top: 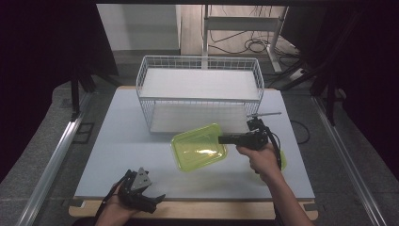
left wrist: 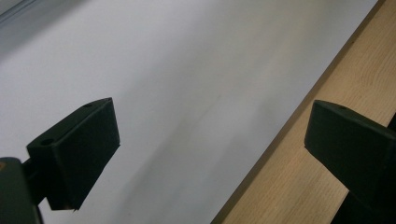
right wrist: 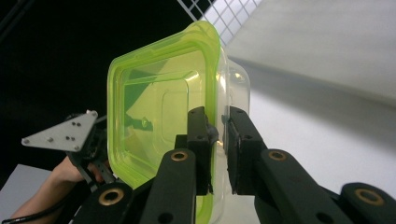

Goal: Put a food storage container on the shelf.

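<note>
A square container of clear plastic with a yellow-green rim (top: 198,147) hangs above the table in front of the wire basket. My right gripper (top: 221,139) is shut on the container's right edge; in the right gripper view its two jaws pinch the rim of the green container (right wrist: 159,107) between them, at my right gripper (right wrist: 218,135). My left gripper (top: 153,197) rests at the table's front left edge, held in a hand. In the left gripper view my left gripper (left wrist: 210,140) stands open over the white tabletop and the wooden edge, with nothing between its jaws.
A white wire basket (top: 200,92) with two shelves stands at the back middle of the white table (top: 122,141). Something green (top: 282,160) lies partly hidden behind the right forearm. A wooden strip (top: 197,211) runs along the table's front edge.
</note>
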Available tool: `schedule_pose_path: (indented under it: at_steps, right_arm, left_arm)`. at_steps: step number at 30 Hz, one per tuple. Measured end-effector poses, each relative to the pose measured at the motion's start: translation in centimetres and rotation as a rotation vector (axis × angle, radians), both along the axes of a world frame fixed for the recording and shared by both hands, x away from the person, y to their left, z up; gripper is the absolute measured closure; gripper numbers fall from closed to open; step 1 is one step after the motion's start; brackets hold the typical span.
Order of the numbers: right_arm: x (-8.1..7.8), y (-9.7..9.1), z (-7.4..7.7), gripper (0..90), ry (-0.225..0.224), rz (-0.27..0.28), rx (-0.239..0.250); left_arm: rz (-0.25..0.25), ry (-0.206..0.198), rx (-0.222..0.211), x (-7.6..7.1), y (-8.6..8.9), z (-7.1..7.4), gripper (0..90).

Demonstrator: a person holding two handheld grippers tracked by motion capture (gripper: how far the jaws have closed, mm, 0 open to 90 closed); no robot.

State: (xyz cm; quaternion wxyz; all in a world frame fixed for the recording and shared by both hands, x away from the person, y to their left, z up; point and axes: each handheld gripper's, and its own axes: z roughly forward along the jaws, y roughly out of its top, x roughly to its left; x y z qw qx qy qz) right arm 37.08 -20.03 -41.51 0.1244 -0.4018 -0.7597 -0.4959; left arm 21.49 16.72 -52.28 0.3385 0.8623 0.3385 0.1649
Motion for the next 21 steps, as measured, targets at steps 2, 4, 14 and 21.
schedule_pose_path:
  at_steps: [2,4,14,21]
  right_arm:
    - [0.1,0.0,0.5,81.0,-0.014,-0.001,0.001]
    - [0.4,0.0,1.3,81.1,-0.026,-0.004,0.006]
    - [1.5,-0.4,3.5,81.0,-0.043,-0.031,0.033]
    - [2.3,-0.5,5.0,81.1,-0.058,-0.05,0.05]
  left_arm:
    - [0.0,0.0,0.001,0.0,0.0,0.0,3.1]
    - [0.001,-0.001,0.0,0.0,0.0,0.0,3.1]
    - [0.005,0.0,-0.011,0.1,0.1,0.0,2.3]
    - [0.004,-0.002,-0.006,0.1,0.1,-0.1,2.2]
